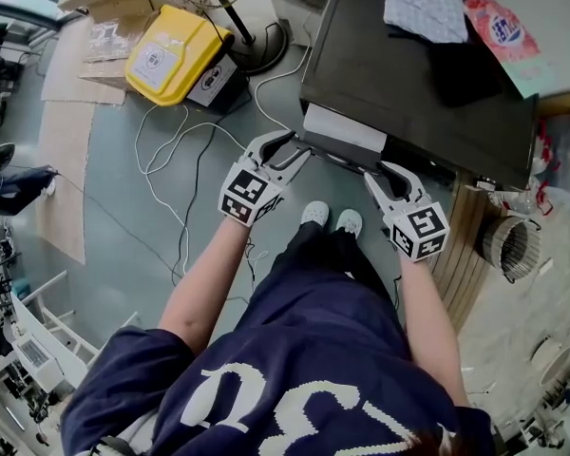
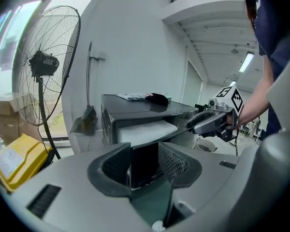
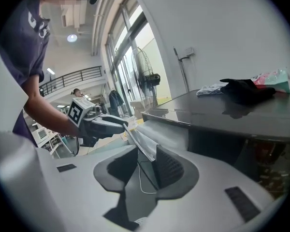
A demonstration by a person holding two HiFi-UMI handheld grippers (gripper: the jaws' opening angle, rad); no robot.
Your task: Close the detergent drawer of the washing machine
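The dark washing machine (image 1: 427, 93) stands in front of me, with its pale detergent drawer (image 1: 342, 129) pulled out toward me. My left gripper (image 1: 294, 146) is at the drawer's left front corner, jaws apart. My right gripper (image 1: 380, 171) is at the drawer's right front end, also apart. In the left gripper view the drawer (image 2: 147, 129) juts out just beyond my left gripper (image 2: 145, 163), and the right gripper (image 2: 210, 122) shows past it. In the right gripper view the drawer's thin front edge (image 3: 140, 144) reaches between the jaws of my right gripper (image 3: 145, 168); the pads do not visibly press it.
A patterned cloth (image 1: 423, 3), a black item (image 1: 470, 69) and a pink packet (image 1: 499, 27) lie on the machine's top. On the floor to the left are a yellow case (image 1: 176, 53), a standing fan's base (image 1: 256, 50) and white cables (image 1: 185, 160). A ribbed hose (image 1: 508, 245) lies at the right.
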